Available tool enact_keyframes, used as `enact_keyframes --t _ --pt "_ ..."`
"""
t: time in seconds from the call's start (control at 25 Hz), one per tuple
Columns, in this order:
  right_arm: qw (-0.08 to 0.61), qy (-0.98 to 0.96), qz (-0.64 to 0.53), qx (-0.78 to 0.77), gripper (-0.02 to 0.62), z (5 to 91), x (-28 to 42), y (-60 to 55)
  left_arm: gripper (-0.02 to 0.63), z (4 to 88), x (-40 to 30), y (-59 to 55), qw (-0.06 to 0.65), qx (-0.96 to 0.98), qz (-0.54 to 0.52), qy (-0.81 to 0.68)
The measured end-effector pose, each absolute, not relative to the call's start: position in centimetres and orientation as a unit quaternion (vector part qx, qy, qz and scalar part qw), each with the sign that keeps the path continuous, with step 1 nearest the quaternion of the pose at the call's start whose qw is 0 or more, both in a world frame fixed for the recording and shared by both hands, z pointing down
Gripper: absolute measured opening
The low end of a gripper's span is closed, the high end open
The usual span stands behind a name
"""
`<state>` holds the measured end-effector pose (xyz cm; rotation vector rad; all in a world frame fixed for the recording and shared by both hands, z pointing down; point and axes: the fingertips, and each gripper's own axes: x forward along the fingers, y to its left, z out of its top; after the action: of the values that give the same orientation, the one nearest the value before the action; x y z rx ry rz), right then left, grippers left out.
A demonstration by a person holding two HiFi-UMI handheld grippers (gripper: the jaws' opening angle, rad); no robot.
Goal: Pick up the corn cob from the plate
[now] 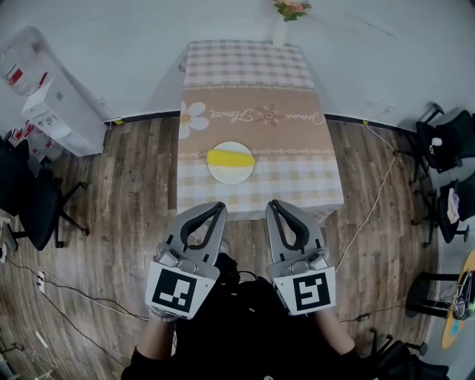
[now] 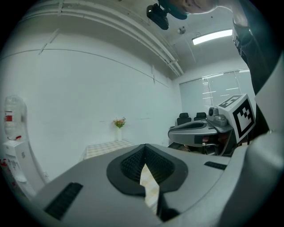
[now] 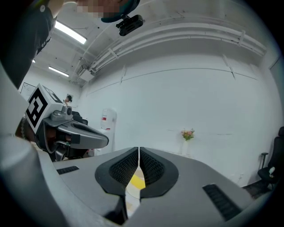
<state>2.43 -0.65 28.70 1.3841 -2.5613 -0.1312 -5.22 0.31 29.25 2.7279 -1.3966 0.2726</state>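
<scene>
A yellow corn cob [image 1: 230,157] lies across a white plate [image 1: 231,177] near the front edge of a table with a checked cloth [image 1: 252,111]. Both grippers hang side by side over the wooden floor, short of the table's front edge. My left gripper [image 1: 220,205] is shut with nothing in it, and so is my right gripper [image 1: 274,203]. In the right gripper view the jaws [image 3: 139,153] meet at the tips, and a sliver of the corn cob [image 3: 136,181] shows below them. In the left gripper view the jaws [image 2: 144,153] are also closed, with only tablecloth showing beyond.
A vase of flowers [image 1: 286,15] stands at the table's far end against the wall. A water dispenser [image 1: 44,96] and a black office chair [image 1: 33,200] are at the left, more chairs [image 1: 449,141] at the right. Cables [image 1: 375,200] trail over the floor.
</scene>
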Motion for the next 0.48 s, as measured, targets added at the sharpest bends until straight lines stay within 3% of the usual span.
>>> enact_keyframes --t 0.48 --pt "0.131 -0.853 -0.028 0.505 0.044 29.9 1.3 -7.1 0.012 30.4 -7.5 -7.3 0.04 0.896 0.094 -0.431"
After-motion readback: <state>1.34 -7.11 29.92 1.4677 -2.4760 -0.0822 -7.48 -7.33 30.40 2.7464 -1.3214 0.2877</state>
